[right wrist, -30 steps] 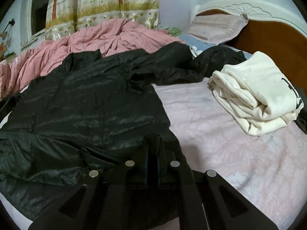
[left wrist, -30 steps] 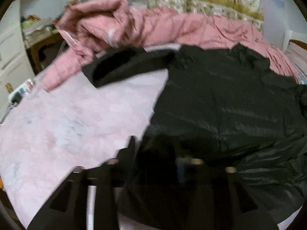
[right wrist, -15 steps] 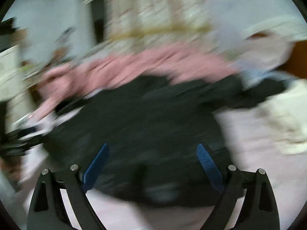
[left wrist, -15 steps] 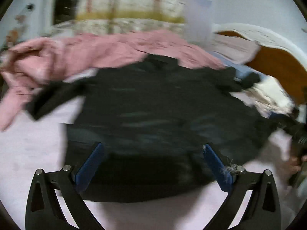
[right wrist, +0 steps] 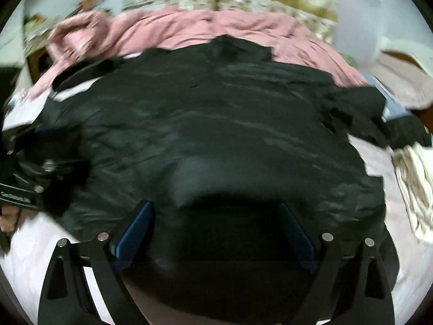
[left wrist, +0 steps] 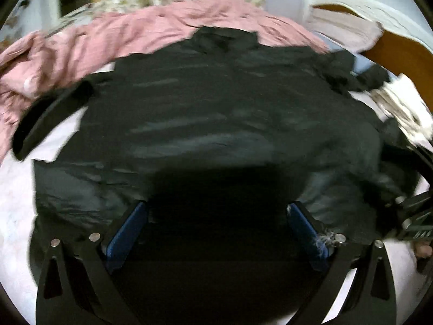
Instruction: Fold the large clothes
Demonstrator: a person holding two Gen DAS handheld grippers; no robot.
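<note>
A glossy black jacket (left wrist: 216, 113) lies on a pale pink bed sheet (left wrist: 16, 189), dusty-pink quilt (left wrist: 151, 27) behind, cream garment (right wrist: 414, 184) beside, blue gripper pads (left wrist: 125, 237).

The left tool (left wrist: 216, 227) hangs with its blue-padded fingers (left wrist: 125, 234) spread wide over the black jacket (left wrist: 216, 113) — spread flat on the bed (left wrist: 13, 189), one sleeve (left wrist: 51, 113) angled left toward the rumpled pink quilt (left wrist: 135, 29).

We see the jacket (left wrist: 211, 124) spread flat in the middle of the bed (left wrist: 16, 189). The blanket (left wrist: 151, 29) lies behind it, the folded top (right wrist: 414, 178) at the right edge.
</note>
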